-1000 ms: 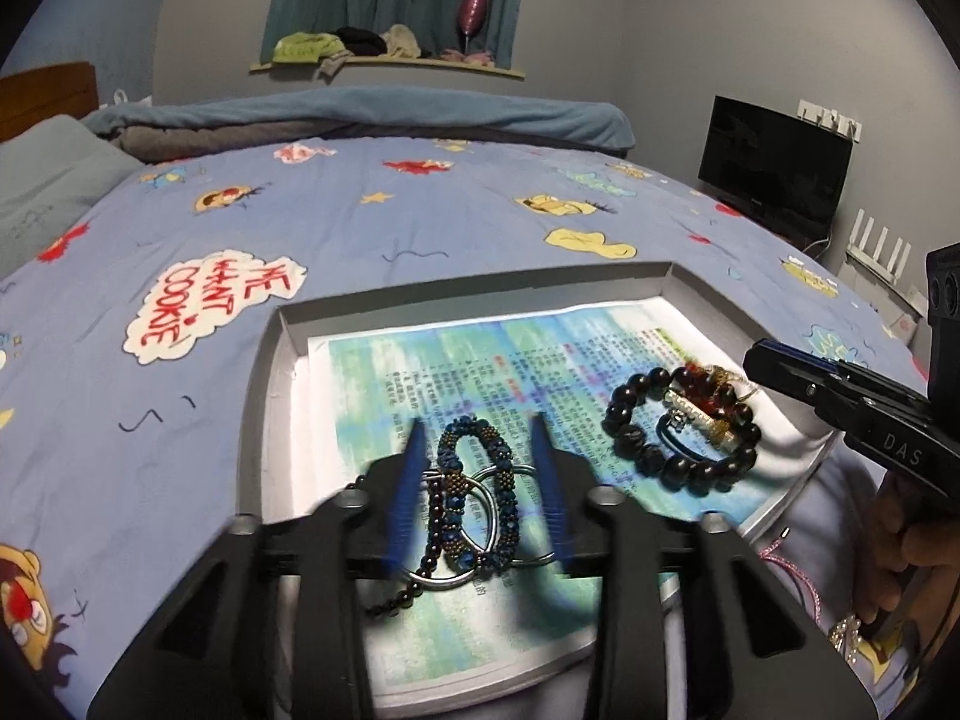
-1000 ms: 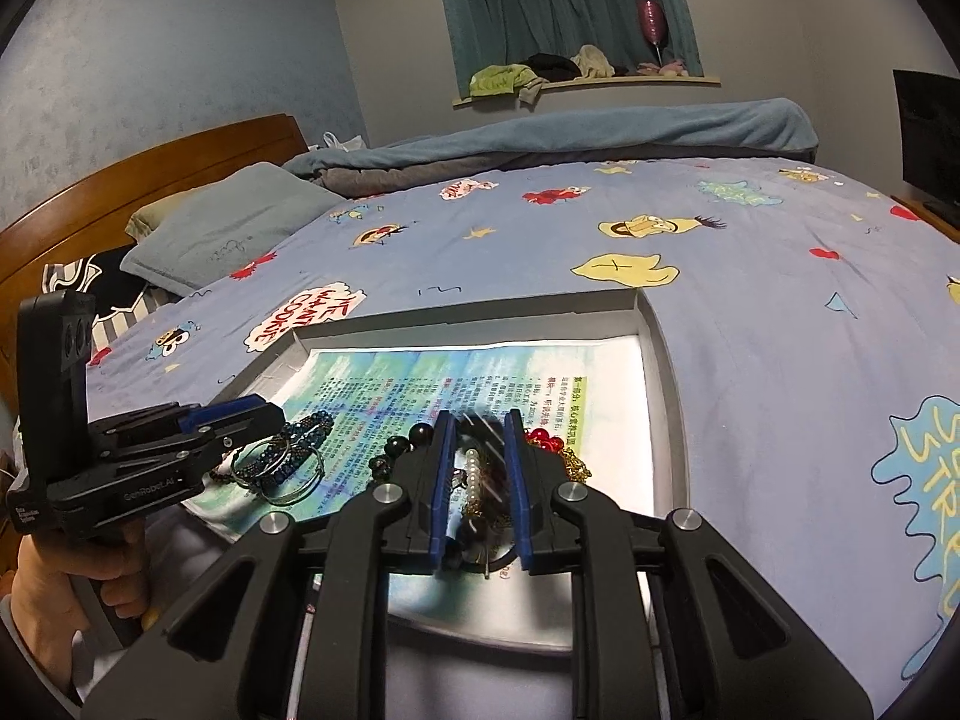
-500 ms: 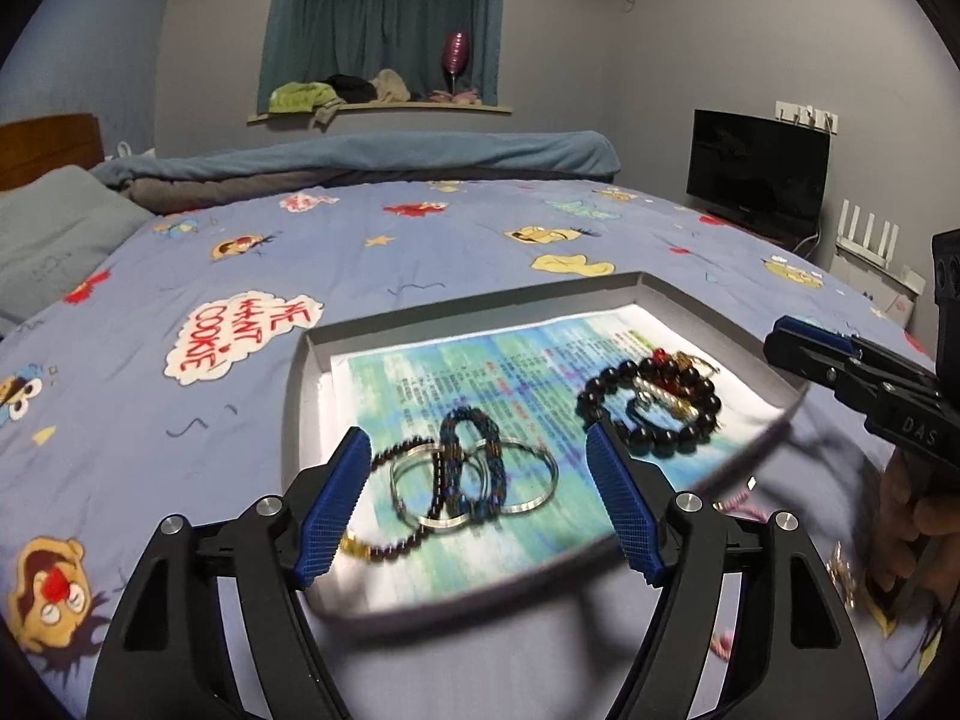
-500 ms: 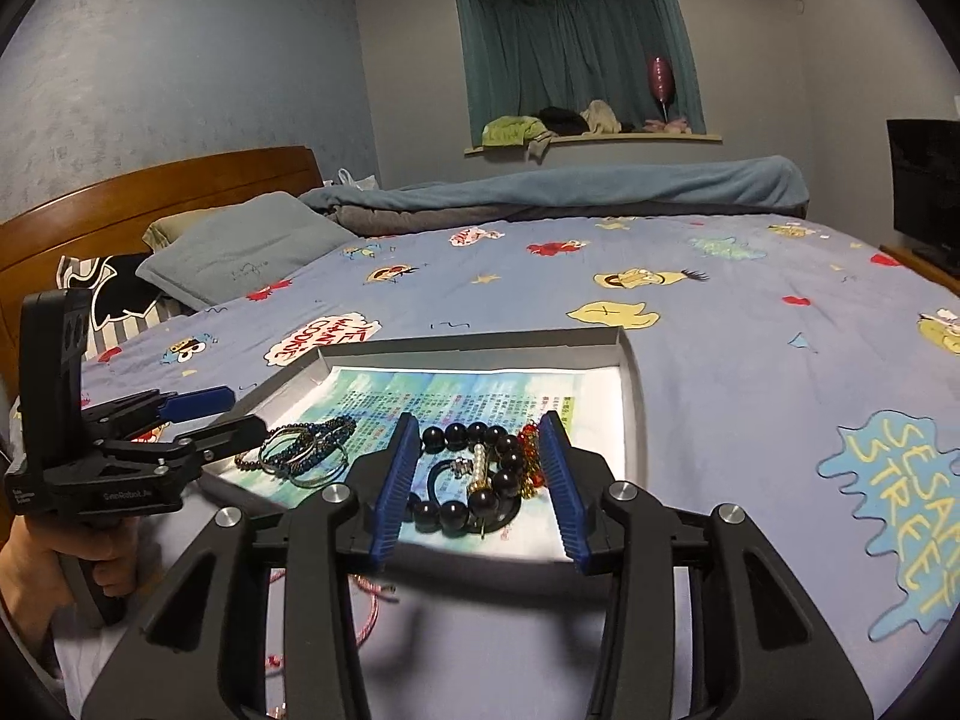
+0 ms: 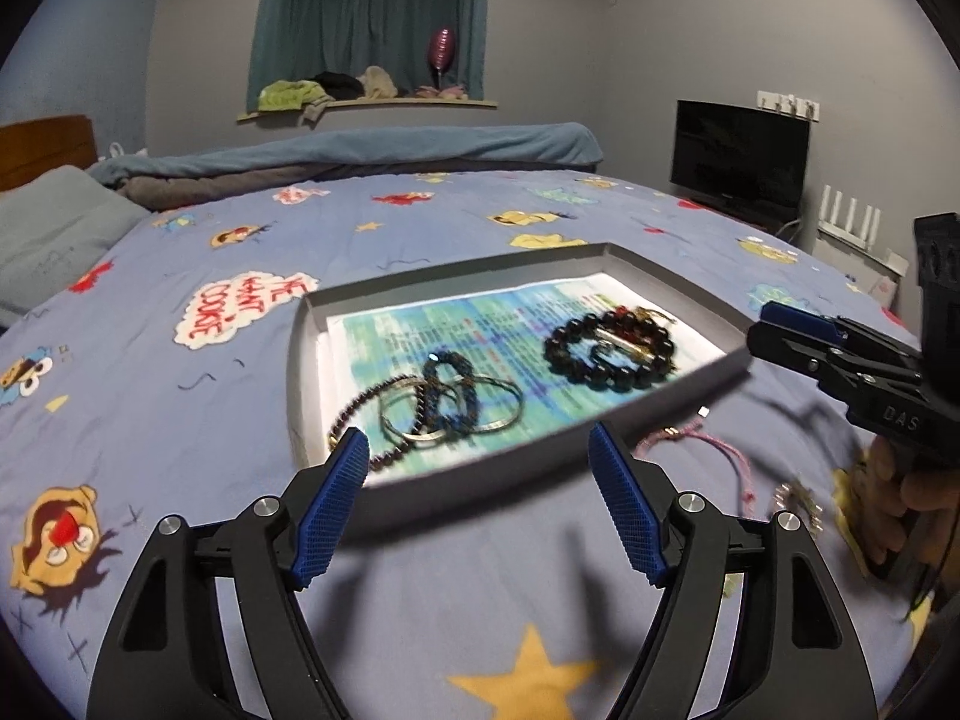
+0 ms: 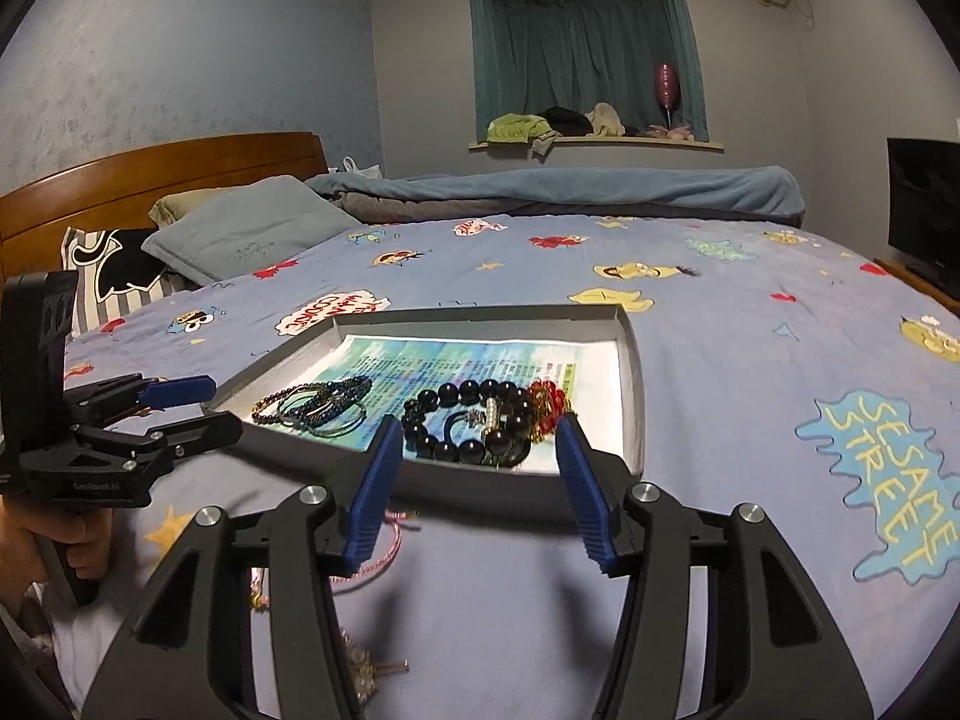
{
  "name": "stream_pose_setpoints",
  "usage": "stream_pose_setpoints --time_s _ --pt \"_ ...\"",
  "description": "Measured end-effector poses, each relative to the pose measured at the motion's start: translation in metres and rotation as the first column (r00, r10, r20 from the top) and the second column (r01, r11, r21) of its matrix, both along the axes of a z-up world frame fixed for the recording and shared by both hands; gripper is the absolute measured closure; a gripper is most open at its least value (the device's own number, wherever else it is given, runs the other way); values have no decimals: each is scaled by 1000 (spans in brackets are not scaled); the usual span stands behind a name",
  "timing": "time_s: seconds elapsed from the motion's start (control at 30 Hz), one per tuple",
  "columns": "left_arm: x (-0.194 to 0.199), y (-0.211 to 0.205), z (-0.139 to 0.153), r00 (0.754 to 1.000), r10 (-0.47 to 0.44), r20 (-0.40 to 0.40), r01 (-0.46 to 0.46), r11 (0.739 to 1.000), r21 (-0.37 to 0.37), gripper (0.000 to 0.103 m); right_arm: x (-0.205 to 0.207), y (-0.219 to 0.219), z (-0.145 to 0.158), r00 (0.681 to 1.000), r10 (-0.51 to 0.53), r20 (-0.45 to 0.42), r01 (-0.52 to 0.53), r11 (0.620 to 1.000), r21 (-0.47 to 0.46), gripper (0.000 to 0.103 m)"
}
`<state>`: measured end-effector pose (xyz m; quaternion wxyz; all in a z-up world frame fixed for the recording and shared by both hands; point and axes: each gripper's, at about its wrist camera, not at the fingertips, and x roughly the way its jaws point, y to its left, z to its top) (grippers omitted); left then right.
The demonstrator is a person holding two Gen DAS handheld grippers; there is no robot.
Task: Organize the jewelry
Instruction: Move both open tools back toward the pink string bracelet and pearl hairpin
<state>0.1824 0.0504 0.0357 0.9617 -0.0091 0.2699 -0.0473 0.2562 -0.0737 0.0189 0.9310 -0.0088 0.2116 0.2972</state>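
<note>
A shallow grey tray (image 5: pixel 456 279) lined with printed paper lies on the blue cartoon bedsheet. A heap of blue beaded and thin metal bangles (image 5: pixel 447 402) lies in its near left part. A black bead bracelet (image 5: pixel 606 354) with red and gold pieces lies at the right. My left gripper (image 5: pixel 478 438) hovers open just before the tray's front wall, with nothing between its fingers. My right gripper (image 6: pixel 478 429) stands before the black bead bracelet (image 6: pixel 468 387); its jaws are opening and hold nothing. The other view of each shows the right gripper (image 5: pixel 762 327) and the left gripper (image 6: pixel 225 405).
A pink cord bracelet (image 5: pixel 720 450) and a small gold and crystal piece (image 5: pixel 798 501) lie loose on the sheet in front of the tray. Pillows (image 6: pixel 246 234) and a wooden headboard are at the left, a folded duvet (image 6: pixel 570 186) at the back, a television (image 5: pixel 741 150) at the right.
Both grippers have opened and drawn back from the tray. The bangles and the black bead bracelet, which lay between their fingers, now lie free in the tray.
</note>
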Motion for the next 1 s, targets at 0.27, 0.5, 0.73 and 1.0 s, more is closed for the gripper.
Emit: stream_pose_setpoints --time_s 0.27,0.5,0.73,1.0 --pt "-13 -8 -6 999 -39 -24 38 999 -37 27 -9 -8 -4 999 11 -35 -11 1000 13 45" --pt "-11 -26 -11 995 -82 -48 80 996 -35 34 -13 -12 -6 998 21 -51 -20 1000 18 39" --pt "-3 -38 -15 990 -117 -83 112 992 -65 46 -15 -13 -7 997 37 -74 -36 999 8 39" --pt "10 -56 -26 970 -180 -165 172 983 -64 65 -18 -12 -11 993 59 -104 -61 998 -17 39"
